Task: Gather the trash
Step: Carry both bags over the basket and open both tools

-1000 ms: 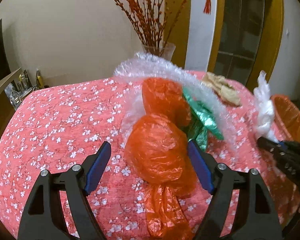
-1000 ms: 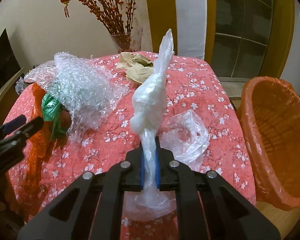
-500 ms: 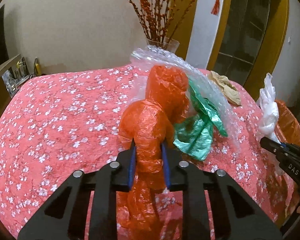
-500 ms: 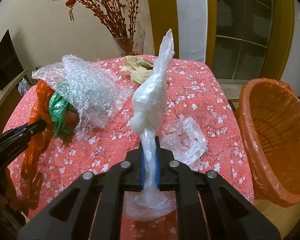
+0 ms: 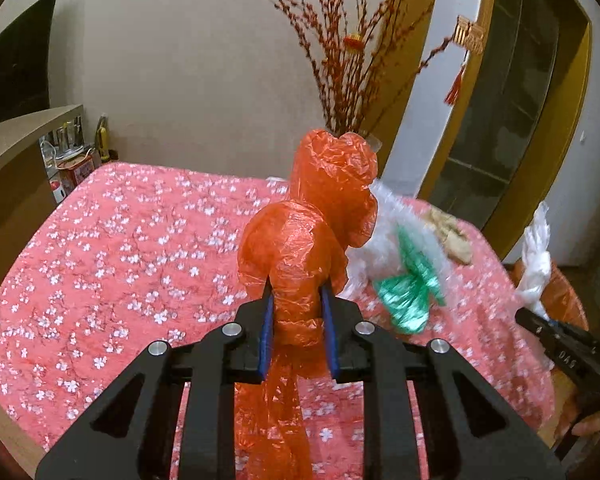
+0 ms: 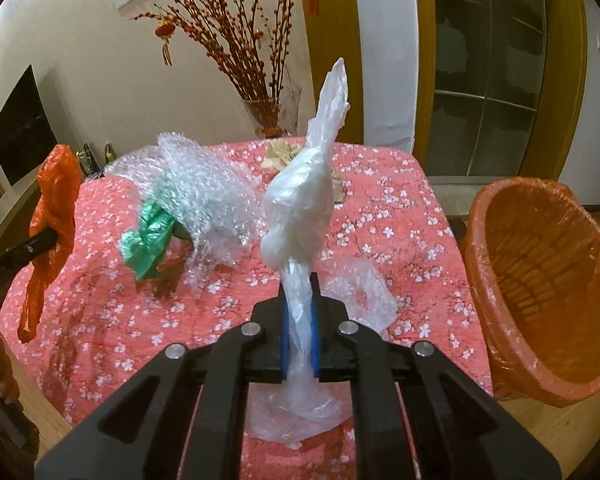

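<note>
- Left gripper (image 5: 296,312): jaws have just been closing and are now squeezing the neck of an orange plastic bag (image 5: 300,240); bag is being held up off the table (image 5: 100,260), its tail hanging below the jaws.
- Right gripper (image 6: 300,312): jaws are clamping tight on a clear plastic bag (image 6: 300,200), twisted top sticking up, loose end drooping under the jaws.
- On the table btwn the two: bubble wrap (image 6: 208,196) lying over a green bag (image 6: 148,236); brown crumpled paper (image 6: 280,152) sitting near the far edge, by a vase w/ red branches (image 6: 268,116).
- Another clear bag (image 6: 364,292) is lying flat just beside the right gripper.
- Basket w/ orange liner (image 6: 540,280) is standing off the table's right side.
</note>
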A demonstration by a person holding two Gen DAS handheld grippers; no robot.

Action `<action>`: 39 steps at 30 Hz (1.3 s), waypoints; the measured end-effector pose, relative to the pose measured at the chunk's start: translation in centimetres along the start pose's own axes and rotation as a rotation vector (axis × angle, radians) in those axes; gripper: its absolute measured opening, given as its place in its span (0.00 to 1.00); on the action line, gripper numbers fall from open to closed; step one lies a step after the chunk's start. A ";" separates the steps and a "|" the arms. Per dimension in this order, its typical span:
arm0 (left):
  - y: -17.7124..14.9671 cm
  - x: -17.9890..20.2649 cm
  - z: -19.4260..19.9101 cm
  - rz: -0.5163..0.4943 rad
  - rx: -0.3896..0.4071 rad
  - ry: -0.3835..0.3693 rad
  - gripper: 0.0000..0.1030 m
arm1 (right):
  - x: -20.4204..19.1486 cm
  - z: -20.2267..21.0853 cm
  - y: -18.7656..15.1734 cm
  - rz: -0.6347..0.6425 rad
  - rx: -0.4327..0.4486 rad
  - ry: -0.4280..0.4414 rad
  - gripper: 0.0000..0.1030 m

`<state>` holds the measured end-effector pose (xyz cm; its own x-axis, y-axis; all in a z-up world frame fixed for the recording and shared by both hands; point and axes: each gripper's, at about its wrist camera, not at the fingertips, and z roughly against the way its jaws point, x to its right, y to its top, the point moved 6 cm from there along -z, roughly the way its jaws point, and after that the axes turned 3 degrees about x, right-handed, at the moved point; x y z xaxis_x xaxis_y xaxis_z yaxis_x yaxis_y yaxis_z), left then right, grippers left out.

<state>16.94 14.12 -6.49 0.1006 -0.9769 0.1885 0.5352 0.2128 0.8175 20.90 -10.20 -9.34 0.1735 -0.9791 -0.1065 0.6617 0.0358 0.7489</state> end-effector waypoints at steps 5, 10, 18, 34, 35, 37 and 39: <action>1.0 2.5 1.4 -0.013 0.032 -0.063 0.20 | 0.2 1.9 0.7 0.004 0.044 -0.007 0.09; 1.3 6.3 2.1 -0.058 0.043 -0.136 0.20 | 1.4 4.4 1.5 -0.009 0.101 -0.025 0.09; 1.9 13.2 1.8 -0.099 0.021 -0.277 0.20 | 5.1 8.1 2.8 -0.062 0.188 -0.080 0.09; 0.9 26.1 -1.7 -0.182 -0.080 -0.512 0.20 | 15.9 12.5 2.8 -0.203 0.256 -0.251 0.09; 0.8 26.6 -1.8 -0.184 -0.087 -0.524 0.20 | 16.3 12.5 2.8 -0.209 0.255 -0.258 0.09; 0.7 28.0 -2.3 -0.188 -0.102 -0.548 0.20 | 17.5 12.6 2.6 -0.223 0.253 -0.272 0.09; 0.3 29.3 -2.7 -0.193 -0.116 -0.570 0.20 | 18.2 12.4 2.4 -0.232 0.250 -0.281 0.09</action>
<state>22.36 -14.43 -2.18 -0.4548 -0.8271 0.3303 0.5898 -0.0018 0.8075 16.60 -30.44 -1.38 -0.1873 -0.9730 -0.1345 0.4571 -0.2076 0.8649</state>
